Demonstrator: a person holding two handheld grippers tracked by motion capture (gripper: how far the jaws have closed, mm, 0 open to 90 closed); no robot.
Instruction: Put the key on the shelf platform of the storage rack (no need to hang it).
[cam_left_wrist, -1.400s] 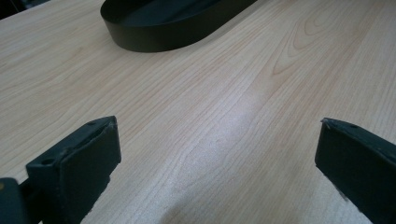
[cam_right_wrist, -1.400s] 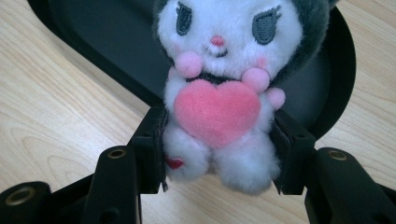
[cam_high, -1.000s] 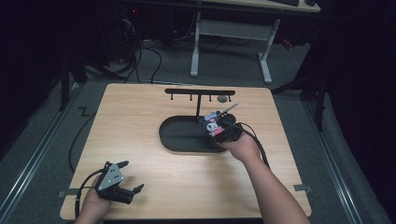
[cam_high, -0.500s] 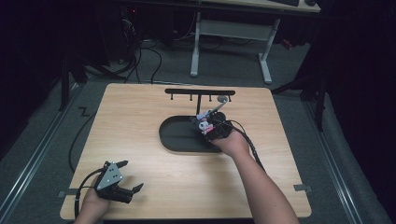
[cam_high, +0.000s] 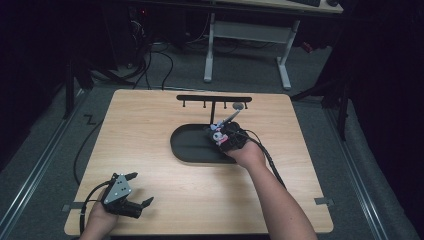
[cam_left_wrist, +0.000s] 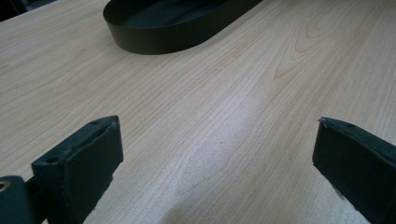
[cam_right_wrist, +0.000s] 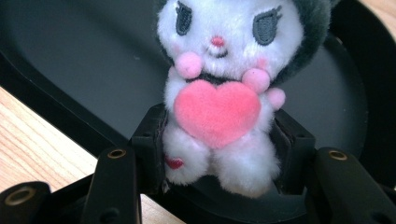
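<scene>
Your right tongs (cam_right_wrist: 219, 154) are clenching the plush toy (cam_right_wrist: 224, 93) by its lower body, holding it upright over the black tray (cam_high: 192, 145), seemingly for setting down inside; your left tongs (cam_high: 136, 204) are lying released, resting idle on the bench (cam_high: 150, 125).

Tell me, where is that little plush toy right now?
The plush toy is squeezed in the right tongs, over the right end of the black oval tray mid-table, just in front of the black hook rack.
</scene>
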